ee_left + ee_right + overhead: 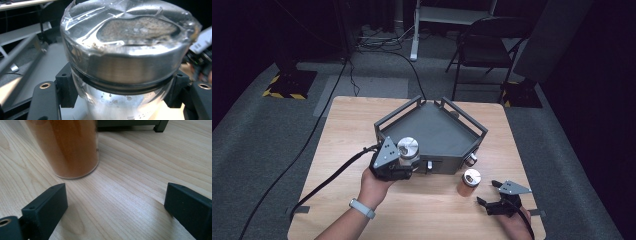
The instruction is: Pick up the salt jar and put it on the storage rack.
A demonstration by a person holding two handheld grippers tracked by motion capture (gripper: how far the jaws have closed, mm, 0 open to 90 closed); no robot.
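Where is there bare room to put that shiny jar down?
The dark tray has open floor inside its rails. The table is bare left of the tray. It is crowded in front, between the left claw holding the jar, the orange jar and the right claw.

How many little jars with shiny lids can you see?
2 clearly: a clear jar clamped in the left gripper at the grey tray's front edge, and an orange jar standing on the table by the right gripper. Small round things near the tray may be more.

Black two-jaw left tool (404, 161), grey three-cornered top plate, thick black cable, white wristband, matching right tool (490, 192)
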